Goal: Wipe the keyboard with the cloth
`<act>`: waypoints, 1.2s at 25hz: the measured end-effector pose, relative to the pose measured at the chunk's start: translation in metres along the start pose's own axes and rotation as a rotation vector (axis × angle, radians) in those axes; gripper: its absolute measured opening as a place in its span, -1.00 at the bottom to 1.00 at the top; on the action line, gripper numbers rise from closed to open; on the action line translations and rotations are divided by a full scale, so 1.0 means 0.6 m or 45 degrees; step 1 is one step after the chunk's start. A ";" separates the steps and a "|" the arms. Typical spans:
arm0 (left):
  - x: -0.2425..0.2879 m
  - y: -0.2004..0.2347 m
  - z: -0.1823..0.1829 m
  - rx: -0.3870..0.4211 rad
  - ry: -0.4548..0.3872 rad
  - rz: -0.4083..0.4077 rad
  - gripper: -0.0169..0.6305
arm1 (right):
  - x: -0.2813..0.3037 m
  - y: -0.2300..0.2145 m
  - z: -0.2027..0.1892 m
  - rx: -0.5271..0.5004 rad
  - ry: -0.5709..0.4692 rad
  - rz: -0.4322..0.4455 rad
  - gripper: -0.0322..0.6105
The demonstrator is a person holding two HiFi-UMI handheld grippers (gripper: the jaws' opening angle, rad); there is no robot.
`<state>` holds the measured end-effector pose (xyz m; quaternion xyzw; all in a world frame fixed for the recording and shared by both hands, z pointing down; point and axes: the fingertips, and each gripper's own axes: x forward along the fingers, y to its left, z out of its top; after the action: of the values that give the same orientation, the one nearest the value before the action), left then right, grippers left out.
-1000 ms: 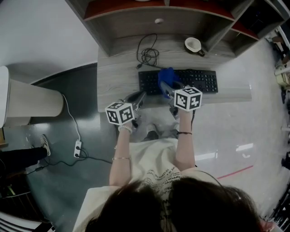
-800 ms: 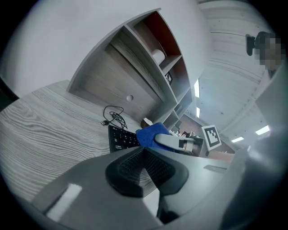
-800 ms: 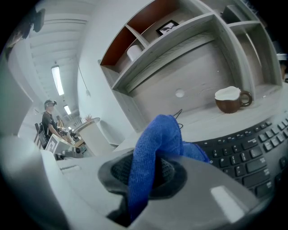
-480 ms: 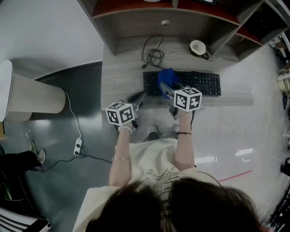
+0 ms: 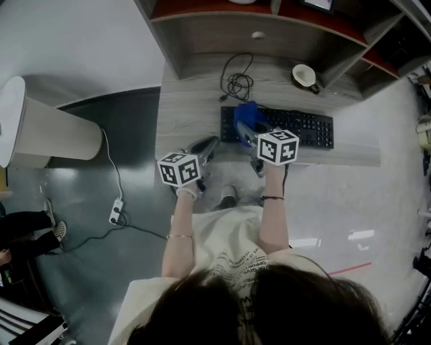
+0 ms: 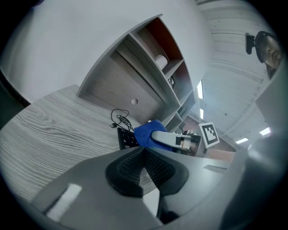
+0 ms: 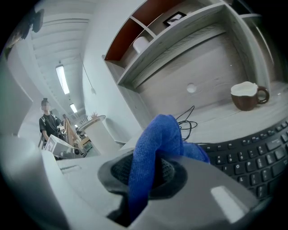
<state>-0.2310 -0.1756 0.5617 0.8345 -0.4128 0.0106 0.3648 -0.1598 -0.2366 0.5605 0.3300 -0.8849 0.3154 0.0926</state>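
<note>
Nearest me, my left tongs (image 5: 206,146) hang over the front edge of the pale wood-grain desk (image 5: 185,111), just off the left end of the keyboard. Their 2 dark ribbed pads (image 6: 130,168) are pressed together with nothing between them, so that hand is idle.

My right tongs (image 5: 251,137) are clamped on the blue microfibre cloth (image 5: 247,114). In the right gripper view a fold of it runs down between the 2 jaws, and the rest bunches out ahead of the tips and lies on the keys.

The black full-size keyboard (image 5: 303,128) lies across the desk in front of me. The cloth covers its left part and the whole right run of keys is bare.

Over the last second the cloth has travelled along the keyboard. It sat nearer the middle before, and now it is close to the left end, while both tongs kept their grip unchanged. I read that as 1 leftward wiping stroke nearly finished. The left side has had its pass, I judge, and the long stretch to the right, number pad included, has yet to be wiped. A turn back to the right looks due before the cloth runs off the end.

Behind the keyboard a coiled black cable (image 5: 237,84) lies on the desk. To its right is a white-and-brown mug (image 5: 304,75), well clear of the cloth. Beyond them stands the grey shelf unit with red-lined compartments (image 5: 256,17).
</note>
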 end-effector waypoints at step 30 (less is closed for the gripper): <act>-0.026 0.011 0.001 0.016 -0.033 0.057 -0.96 | 0.046 0.069 -0.022 -0.065 0.083 0.147 -0.74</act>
<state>-0.2460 -0.1676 0.5603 0.8275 -0.4360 0.0105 0.3537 -0.2082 -0.2189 0.5602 0.2656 -0.9068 0.3080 0.1114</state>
